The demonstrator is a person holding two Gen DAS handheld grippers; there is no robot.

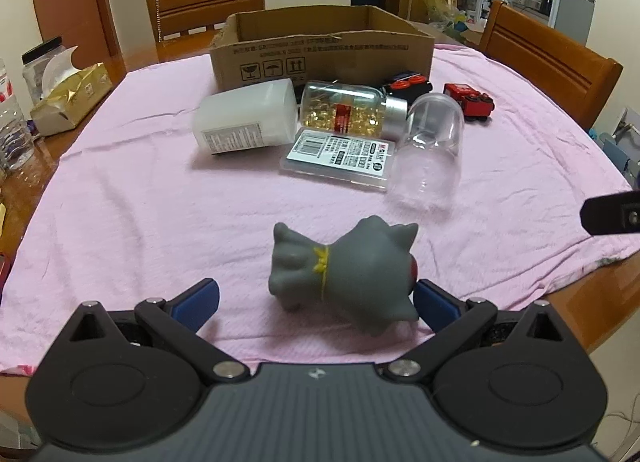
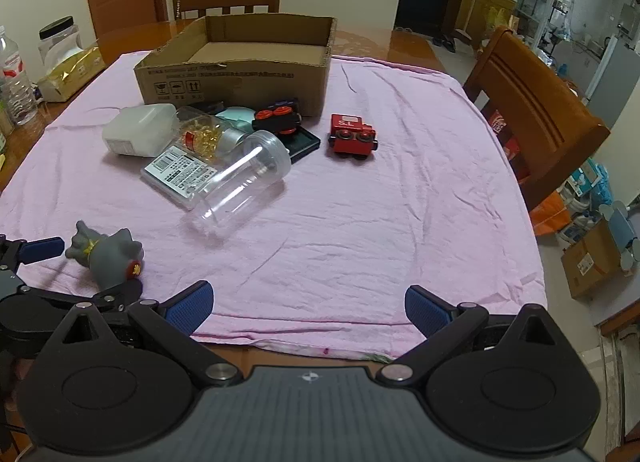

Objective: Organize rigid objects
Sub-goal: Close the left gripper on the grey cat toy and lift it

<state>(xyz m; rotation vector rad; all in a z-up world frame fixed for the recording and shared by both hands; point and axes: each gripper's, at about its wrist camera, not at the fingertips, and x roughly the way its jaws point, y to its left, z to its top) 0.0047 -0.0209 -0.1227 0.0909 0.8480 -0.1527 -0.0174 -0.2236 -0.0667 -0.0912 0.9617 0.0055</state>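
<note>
Left wrist view: grey cat figurine (image 1: 344,278) lay on its side on the pink cloth (image 1: 140,198), between my left gripper (image 1: 316,296) pads, jaws spread.
Handling: I judged it light, rubbery, rounded; best pinched at the narrow collar.
Right gripper (image 2: 309,308): spread, empty.

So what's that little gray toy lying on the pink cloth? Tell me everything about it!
The gray toy is a small figure that looks like soft rubber or vinyl, with pointed spikes at its head end, a yellow band around its neck and a red spot with yellow on its face. It lies on its side on the pink cloth, near the table's front edge, between the open fingers of the left gripper. Whether a finger touches it is unclear.
</note>
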